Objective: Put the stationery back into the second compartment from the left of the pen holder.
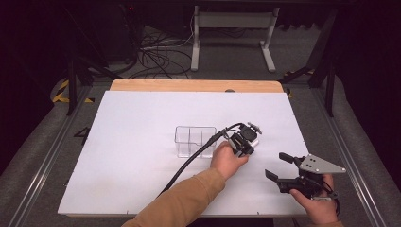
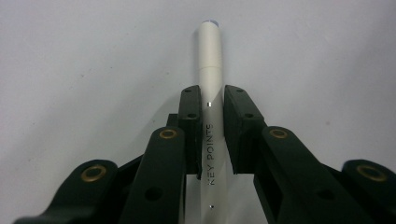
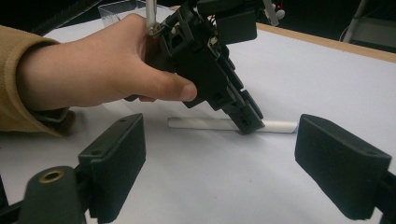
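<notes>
A white pen point(image 2: 210, 46) printed "KEY POINTS" lies flat on the white table point(image 1: 132, 179), right of centre. My left gripper point(image 2: 212, 93) tilts down over it, and its two black pads press on the barrel from both sides. From the right gripper view the pen point(image 3: 196, 123) lies on the surface, with the left gripper point(image 3: 247, 123) clamped near one end. In the high view the left gripper point(image 1: 253, 136) stands just right of a clear box, over the pen point(image 1: 256, 140). My right gripper point(image 1: 279, 165) is held near the front right corner, open and empty, its jaws point(image 3: 224, 154) wide apart and facing the pen.
A clear plastic box point(image 1: 195, 140) with compartments stands at the table's middle, just left of the left hand. The left gripper's cable point(image 1: 189, 163) trails across the table toward the front. A wooden strip point(image 1: 189, 85) borders the far edge.
</notes>
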The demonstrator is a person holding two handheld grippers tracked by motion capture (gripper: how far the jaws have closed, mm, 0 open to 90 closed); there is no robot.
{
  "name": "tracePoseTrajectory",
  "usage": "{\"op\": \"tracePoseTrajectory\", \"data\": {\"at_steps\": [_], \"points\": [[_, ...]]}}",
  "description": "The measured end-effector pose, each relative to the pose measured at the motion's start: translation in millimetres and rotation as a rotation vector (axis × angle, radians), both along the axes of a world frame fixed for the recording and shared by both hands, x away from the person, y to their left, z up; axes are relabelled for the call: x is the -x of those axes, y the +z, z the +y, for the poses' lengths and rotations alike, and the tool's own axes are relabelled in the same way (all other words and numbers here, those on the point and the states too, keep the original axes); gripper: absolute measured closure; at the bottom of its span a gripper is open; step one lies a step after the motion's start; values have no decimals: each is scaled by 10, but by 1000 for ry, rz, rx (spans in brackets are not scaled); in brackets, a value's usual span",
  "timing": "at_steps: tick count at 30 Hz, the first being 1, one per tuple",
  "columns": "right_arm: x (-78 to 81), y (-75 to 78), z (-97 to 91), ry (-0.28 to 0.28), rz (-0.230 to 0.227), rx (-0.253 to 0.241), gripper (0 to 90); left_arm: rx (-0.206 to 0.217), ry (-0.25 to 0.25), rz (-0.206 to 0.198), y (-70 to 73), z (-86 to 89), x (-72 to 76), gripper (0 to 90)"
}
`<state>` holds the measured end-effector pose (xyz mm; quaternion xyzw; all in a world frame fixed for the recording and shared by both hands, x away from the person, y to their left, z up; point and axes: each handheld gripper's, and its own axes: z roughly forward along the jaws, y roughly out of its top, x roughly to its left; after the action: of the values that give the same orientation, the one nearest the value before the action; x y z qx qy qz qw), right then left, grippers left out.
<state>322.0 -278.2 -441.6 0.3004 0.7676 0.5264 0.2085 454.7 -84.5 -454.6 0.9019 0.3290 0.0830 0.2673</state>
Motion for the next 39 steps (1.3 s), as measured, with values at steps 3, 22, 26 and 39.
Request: {"op": "tracePoseTrajectory", "data": {"at_steps": [3, 22, 26, 39], "points": [[0, -2, 4, -1, 0, 1, 168, -1, -3, 5, 6, 5, -6, 785], [-3, -5, 8, 1, 0, 4, 169, 63, -64, -19, 357, 153, 140, 789], [-1, -4, 11, 0, -1, 5, 169, 94, -83, -47, 481, 211, 205, 789], [2, -4, 25, 4, -1, 6, 169, 239, -126, -113, 831, 498, 368, 789]]}}
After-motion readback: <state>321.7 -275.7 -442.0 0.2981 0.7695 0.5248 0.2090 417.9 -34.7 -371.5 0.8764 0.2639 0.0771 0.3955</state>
